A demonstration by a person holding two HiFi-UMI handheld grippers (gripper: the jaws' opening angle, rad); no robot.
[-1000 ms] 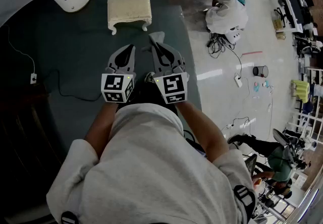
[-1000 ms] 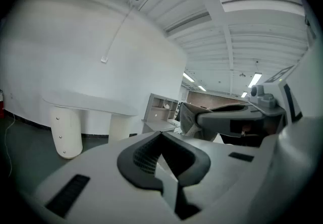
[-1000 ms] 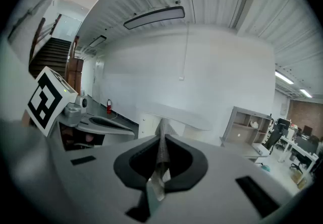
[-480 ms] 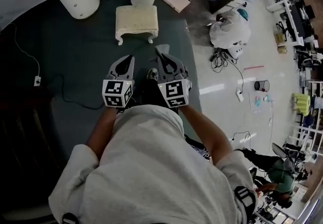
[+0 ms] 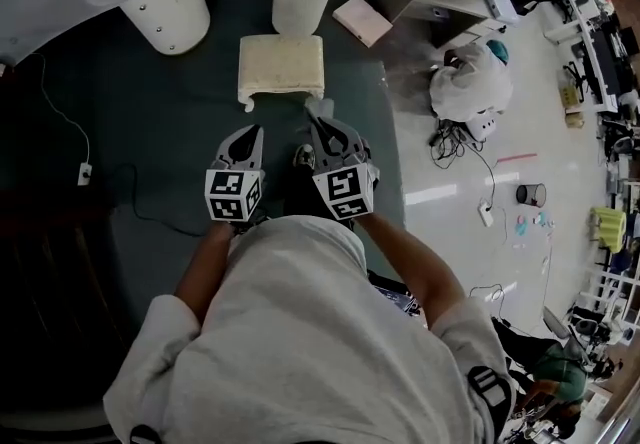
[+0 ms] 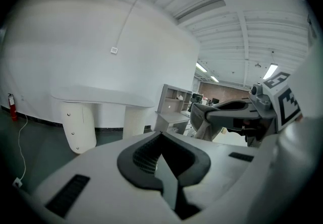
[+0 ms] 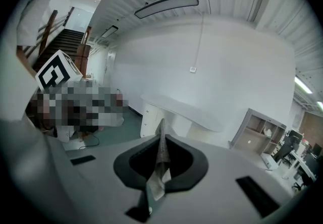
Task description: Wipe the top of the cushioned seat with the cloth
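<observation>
Cushioned seat (image 5: 282, 64) now lies nearer: right gripper (image 5: 320, 122) clamps the cloth (image 7: 160, 167), left gripper (image 5: 249, 135) is closed empty, wiping not begun.

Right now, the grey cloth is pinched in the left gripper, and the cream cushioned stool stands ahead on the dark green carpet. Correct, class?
No: the right gripper holds the grey cloth, as the right gripper view shows; the left gripper is shut and empty. The cream cushioned stool stands ahead.
</observation>
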